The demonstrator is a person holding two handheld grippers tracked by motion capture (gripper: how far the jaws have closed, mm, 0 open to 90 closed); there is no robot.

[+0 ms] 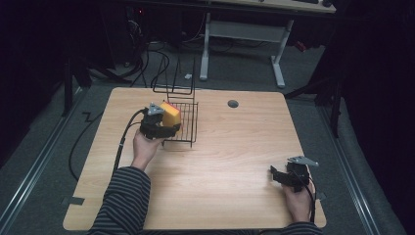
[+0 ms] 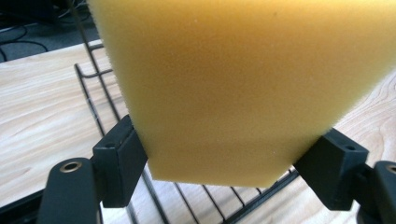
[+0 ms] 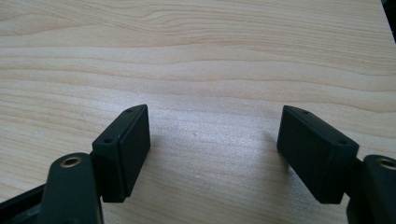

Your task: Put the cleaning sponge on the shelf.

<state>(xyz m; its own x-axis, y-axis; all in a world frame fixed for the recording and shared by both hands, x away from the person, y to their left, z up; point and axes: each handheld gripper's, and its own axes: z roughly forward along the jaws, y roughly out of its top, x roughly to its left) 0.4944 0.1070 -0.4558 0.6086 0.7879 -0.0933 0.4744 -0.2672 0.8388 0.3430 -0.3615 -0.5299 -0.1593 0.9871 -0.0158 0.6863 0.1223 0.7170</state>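
A yellow sponge (image 1: 171, 115) with a reddish top edge is pinched between the jaws of my left gripper (image 1: 164, 126), at the left edge of the black wire rack (image 1: 188, 123). In the left gripper view the sponge (image 2: 243, 84) sits squeezed between both pads, with the rack's wires (image 2: 210, 198) just beneath and behind it. My right gripper (image 1: 277, 175) rests low over the wooden table (image 1: 230, 156) at the front right. In the right gripper view its jaws stand wide apart with bare wood (image 3: 210, 140) between them.
The wire rack has a tall back frame (image 1: 177, 78) rising at the table's far edge. A round grey cable hole (image 1: 233, 104) lies right of the rack. The left gripper's cable (image 1: 122, 142) trails off the table's left side. Desk legs (image 1: 242, 34) stand on the floor beyond.
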